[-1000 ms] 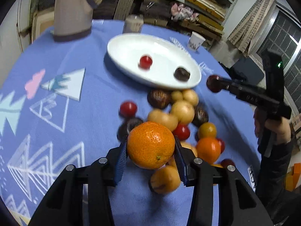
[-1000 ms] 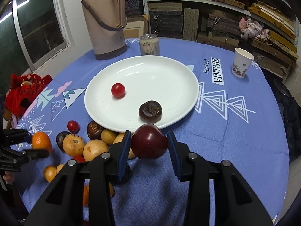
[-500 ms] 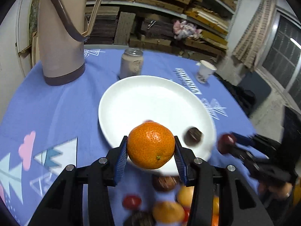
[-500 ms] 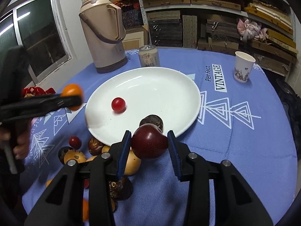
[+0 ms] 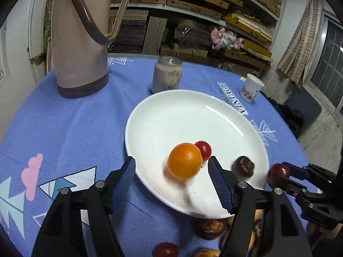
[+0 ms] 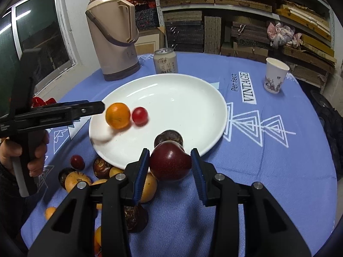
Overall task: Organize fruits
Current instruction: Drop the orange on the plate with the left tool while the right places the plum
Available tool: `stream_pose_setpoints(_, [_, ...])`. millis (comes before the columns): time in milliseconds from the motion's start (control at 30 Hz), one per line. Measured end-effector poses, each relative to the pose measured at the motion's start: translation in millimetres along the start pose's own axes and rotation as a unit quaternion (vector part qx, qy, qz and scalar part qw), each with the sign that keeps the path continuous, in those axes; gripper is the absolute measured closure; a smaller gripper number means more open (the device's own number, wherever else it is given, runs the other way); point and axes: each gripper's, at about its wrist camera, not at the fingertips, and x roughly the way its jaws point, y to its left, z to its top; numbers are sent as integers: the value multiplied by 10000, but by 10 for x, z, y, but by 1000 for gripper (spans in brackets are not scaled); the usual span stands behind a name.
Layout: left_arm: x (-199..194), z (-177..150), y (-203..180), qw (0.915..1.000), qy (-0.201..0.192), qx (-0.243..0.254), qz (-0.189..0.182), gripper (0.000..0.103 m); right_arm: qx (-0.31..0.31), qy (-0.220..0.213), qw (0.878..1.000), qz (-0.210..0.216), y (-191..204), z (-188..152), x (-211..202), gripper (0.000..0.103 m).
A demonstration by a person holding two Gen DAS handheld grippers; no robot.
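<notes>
Fruits are mostly sitting in a loose pile [image 6: 90, 177] on the blue tablecloth [image 5: 64, 128], right at the near rim of the white plate [image 5: 182, 115], under your grippers. Your right gripper [image 6: 170, 165] is clamping a dark red plum [image 6: 170, 163] between both blue pads, hanging over the cloth just short of the plate's near edge. Your left gripper [image 5: 171, 180] is sitting wide open with nothing in it, fingers spread either side of the orange [image 5: 184, 161]; neither pad is touching the fruit. That orange is lying on the plate's near-left part, and a cherry tomato [image 5: 203, 150] is sitting right against its far side, looking like they're touching. A dark brown chestnut-looking fruit [image 6: 168, 137] is also on the plate, near the rim closest to your right gripper, just behind the plum. Further back, past the plate's far edge, a drink can [image 6: 165, 63] is standing upright, with a tall beige thermos [image 6: 113, 42] to its left. A paper cup [image 6: 275, 76] is standing well off to the right, beyond the "Perfect VINTAGE" print [image 6: 246, 86]. Shelves of stacked boards [image 6: 235, 21] are filling the background.
</notes>
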Motion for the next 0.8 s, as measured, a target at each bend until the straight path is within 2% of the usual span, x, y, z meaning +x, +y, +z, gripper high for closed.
stream_pose_setpoints(133, [-79, -7, -51, 9999, -52, -15, -119, 32, 183, -219, 9995, -133, -51, 126, -17, 64])
stream_pose_setpoints(333, [-105, -13, -123, 9997, -81, 113, -204, 32, 332, 8, 9990, -297, -83, 245, 195, 64])
stream_pose_setpoints(400, [-98, -16, -130, 9997, -80, 135, -193, 32, 357, -42, 9986, -382, -85, 285, 255, 64])
stream_pose_setpoints(467, [-85, -16, -129, 9997, -58, 138, -170, 32, 380, 12, 9988, -312, -92, 321, 349, 61])
stream_pose_setpoints(500, [-80, -13, -127, 9998, -54, 129, -168, 32, 437, -37, 9985, -334, -102, 326, 358, 52])
stream_pose_setpoints(567, [-80, -14, -120, 9998, -56, 128, -146, 32, 491, -413, 9970, -442, -115, 294, 231, 41])
stream_pose_setpoints(800, [-251, -99, -93, 9996, -137, 203, -142, 32, 199, -533, 9984, -38, 11, 178, -219, 41])
